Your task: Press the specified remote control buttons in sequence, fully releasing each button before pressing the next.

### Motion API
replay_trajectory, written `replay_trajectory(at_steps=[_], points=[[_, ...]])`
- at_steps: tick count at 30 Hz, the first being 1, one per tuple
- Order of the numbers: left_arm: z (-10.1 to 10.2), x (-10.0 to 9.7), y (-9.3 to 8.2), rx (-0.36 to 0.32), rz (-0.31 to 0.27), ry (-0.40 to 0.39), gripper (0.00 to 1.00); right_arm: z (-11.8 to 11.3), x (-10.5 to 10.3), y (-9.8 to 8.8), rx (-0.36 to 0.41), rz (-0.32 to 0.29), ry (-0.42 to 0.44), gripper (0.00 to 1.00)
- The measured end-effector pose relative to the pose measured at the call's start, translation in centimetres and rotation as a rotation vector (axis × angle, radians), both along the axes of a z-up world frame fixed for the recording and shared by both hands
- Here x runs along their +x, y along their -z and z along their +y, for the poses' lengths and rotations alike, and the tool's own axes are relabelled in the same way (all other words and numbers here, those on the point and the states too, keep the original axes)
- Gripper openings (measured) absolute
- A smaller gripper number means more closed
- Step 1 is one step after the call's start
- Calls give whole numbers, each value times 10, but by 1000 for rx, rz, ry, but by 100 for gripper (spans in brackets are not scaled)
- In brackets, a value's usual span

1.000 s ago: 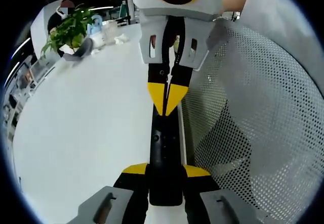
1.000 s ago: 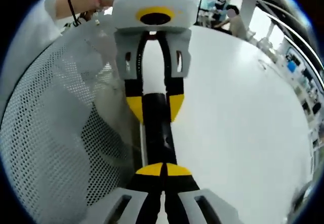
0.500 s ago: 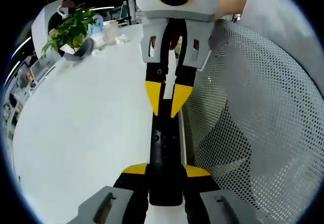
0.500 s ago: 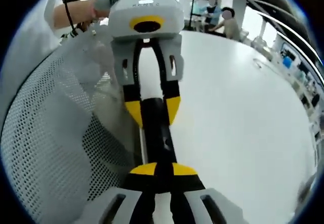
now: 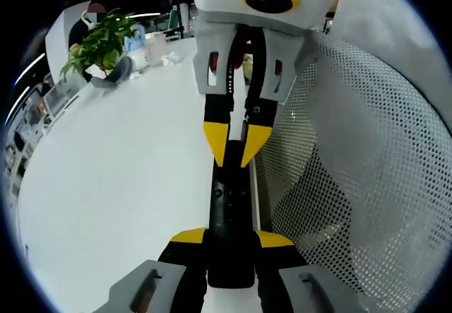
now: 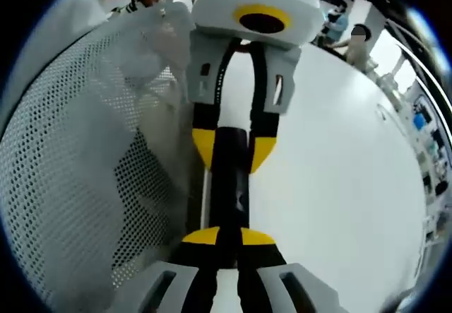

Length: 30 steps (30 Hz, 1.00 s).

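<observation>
My right tongs (image 5: pixel 234 150), shut 1 s ago, now stand apart, tips above the remote (image 5: pixel 229 214). Remote: long, black, buttons up, clamped in my left tongs (image 5: pixel 229 246) at 6 o'clock, on white table (image 5: pixel 113 186).

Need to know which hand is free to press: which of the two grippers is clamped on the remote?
The left gripper: its jaws are shut on the near end of the black remote. The right gripper hangs over the remote's far end, jaws slightly apart.
</observation>
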<state>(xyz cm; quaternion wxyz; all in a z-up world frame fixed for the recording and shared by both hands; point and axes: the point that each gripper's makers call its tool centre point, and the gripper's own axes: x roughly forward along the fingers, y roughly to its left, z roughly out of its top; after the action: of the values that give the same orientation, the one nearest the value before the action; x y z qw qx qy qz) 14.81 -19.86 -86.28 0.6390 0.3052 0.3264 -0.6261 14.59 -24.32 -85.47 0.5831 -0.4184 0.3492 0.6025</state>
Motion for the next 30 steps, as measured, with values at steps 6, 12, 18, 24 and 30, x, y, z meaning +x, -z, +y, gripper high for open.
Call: replay_trajectory(at_steps=[6,12,18,24,30], points=[[0,1,-1,-61,16,-34,25,-2,3,0,44,84,40,6],[-1,0,-1,-85,3,-35,25,-2,0,-3,226,40,37,6],[-1,1,-2,-94,2,-34,25,2,1,-4,269,50,92,7],[-1,1,-2,-97,0,-27,25,4,0,-3,245,42,37,7],[-1,1,-2,-111,0,-35,25,5,-1,-1,86,39,-10,7]])
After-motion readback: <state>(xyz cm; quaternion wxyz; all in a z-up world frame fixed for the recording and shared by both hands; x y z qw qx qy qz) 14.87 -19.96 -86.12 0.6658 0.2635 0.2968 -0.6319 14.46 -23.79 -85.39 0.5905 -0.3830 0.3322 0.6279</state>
